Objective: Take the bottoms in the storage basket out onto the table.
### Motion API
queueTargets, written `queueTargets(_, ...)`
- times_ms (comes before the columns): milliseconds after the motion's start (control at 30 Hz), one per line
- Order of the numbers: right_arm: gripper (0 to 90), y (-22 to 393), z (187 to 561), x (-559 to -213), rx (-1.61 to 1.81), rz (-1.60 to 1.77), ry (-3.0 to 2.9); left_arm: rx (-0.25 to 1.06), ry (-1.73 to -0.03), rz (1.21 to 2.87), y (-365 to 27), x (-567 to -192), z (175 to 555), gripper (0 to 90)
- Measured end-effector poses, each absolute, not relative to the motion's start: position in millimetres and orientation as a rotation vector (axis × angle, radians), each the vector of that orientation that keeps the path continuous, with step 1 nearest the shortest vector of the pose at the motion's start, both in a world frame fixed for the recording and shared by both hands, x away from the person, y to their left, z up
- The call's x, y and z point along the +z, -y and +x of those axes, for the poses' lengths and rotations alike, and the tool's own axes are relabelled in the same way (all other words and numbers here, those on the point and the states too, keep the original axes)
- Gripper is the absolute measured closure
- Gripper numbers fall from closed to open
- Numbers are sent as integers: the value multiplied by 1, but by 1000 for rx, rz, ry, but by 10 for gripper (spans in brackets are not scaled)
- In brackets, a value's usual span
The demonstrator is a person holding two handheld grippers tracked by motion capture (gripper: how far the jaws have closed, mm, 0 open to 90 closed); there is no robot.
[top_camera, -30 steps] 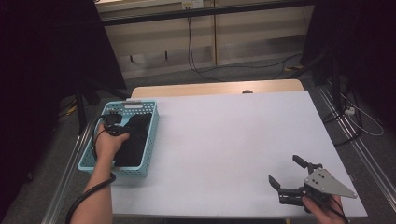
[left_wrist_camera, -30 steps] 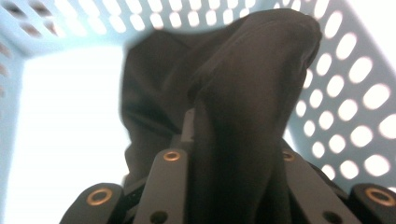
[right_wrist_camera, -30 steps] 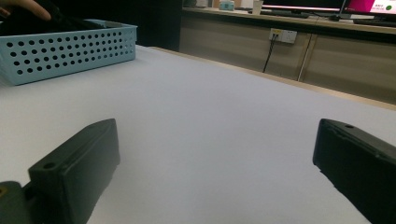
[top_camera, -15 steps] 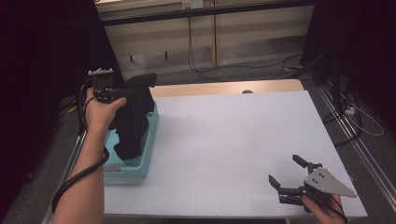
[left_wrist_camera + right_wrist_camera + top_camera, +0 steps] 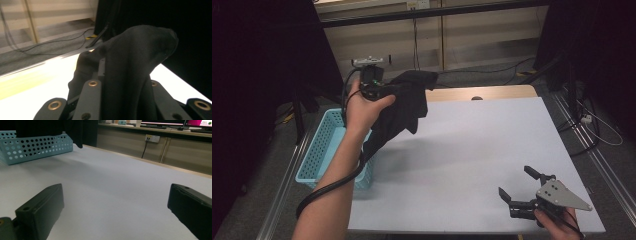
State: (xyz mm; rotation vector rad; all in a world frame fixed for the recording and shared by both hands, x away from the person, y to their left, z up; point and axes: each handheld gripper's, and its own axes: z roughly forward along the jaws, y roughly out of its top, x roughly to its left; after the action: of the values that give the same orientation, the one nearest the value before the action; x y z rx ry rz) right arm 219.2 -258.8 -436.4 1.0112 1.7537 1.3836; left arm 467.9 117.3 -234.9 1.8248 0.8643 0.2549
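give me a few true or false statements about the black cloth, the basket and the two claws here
1. The left claw is clamped on the black cloth. True.
2. The black cloth lies folded flat inside the blue basket. False: it hangs in the air from the left claw, above the basket and the table edge.
3. The right claw is open with nothing between its jaws. True.
4. The right claw rests inside the blue basket. False: it sits near the front right corner of the white table, far from the basket.
5. The blue basket stands at the left edge of the table. True.
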Motion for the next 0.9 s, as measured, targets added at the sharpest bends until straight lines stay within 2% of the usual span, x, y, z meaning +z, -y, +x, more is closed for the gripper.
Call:
queueTargets(267,0,260,219,-437,1386,1009,-1758,172,-790,1802,-69,-227,459,773)
queueTargets(367,0,260,219,-437,1386,1011,-1756,175,-772,1799,-62,-228,457,773)
queueTargets(467,0,259,219,-437,1386,1009,-1759,156,-758,1796,-58,-238,456,771)
queueTargets(600,0,259,219,-437,1385,1010,-1761,113,-711,1814,-58,-270,456,760)
queueTargets(633,0,259,219,-437,1386,1011,-1765,134,-690,1833,-58,-275,456,723)
queueTargets(667,0,259,219,-438,1384,1012,-1764,178,-668,1840,-59,-281,456,646)
queueTargets(733,0,258,219,-438,1377,1005,-1773,266,-643,1833,-62,-296,458,337)
queueTargets(867,0,255,220,-438,1352,987,-1794,232,-684,1825,-73,-311,457,215)
queueTargets(900,0,255,220,-438,1352,987,-1794,230,-697,1829,-76,-316,457,215)
